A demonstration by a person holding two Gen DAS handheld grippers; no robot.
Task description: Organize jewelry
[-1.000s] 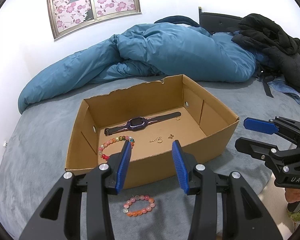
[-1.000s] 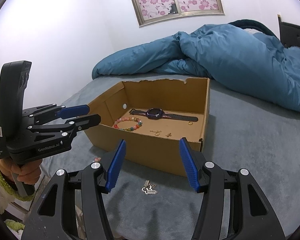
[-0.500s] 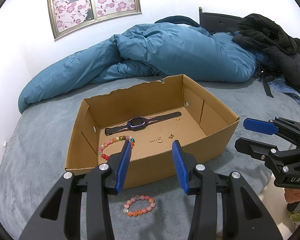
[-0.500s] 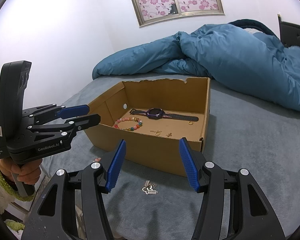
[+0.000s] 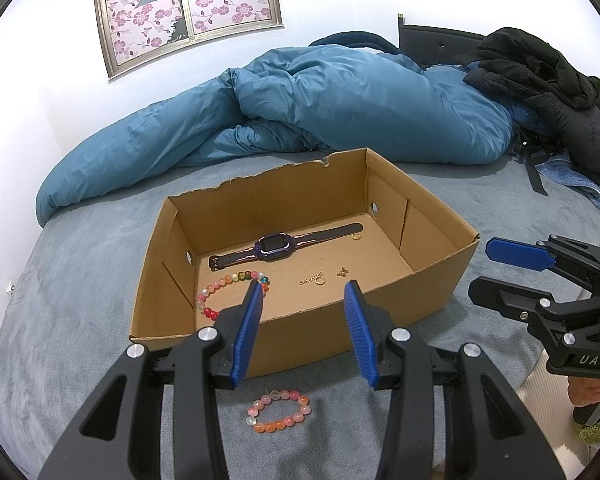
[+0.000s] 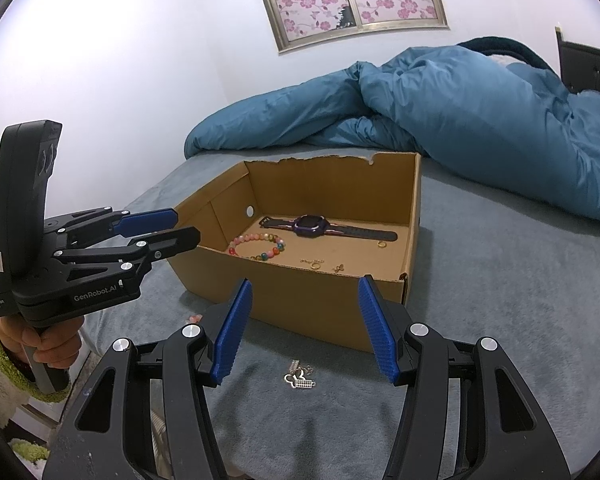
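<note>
An open cardboard box [image 5: 432, 292] [image 6: 300, 288] sits on the grey bed. Inside lie a purple watch [image 5: 274, 245] [image 6: 310, 226], a multicoloured bead bracelet [image 5: 230, 284] [image 6: 256, 245], a gold ring [image 5: 356, 236] [image 6: 381, 244] and small gold pieces [image 5: 320, 280] [image 6: 316, 264]. On the bed in front of the box rests a pink-orange bead bracelet [image 5: 278, 410]; my left gripper [image 5: 302, 300] hovers open just above it. Silver charms [image 6: 299, 376] lie below my open right gripper [image 6: 306, 292]. Nothing is between either pair of fingers.
A rumpled blue duvet [image 5: 320, 108] [image 6: 460, 104] fills the far side of the bed. Black jackets [image 5: 540, 76] are piled at the headboard on the right. A hand [image 6: 54, 340] holds the left tool near the bed's edge.
</note>
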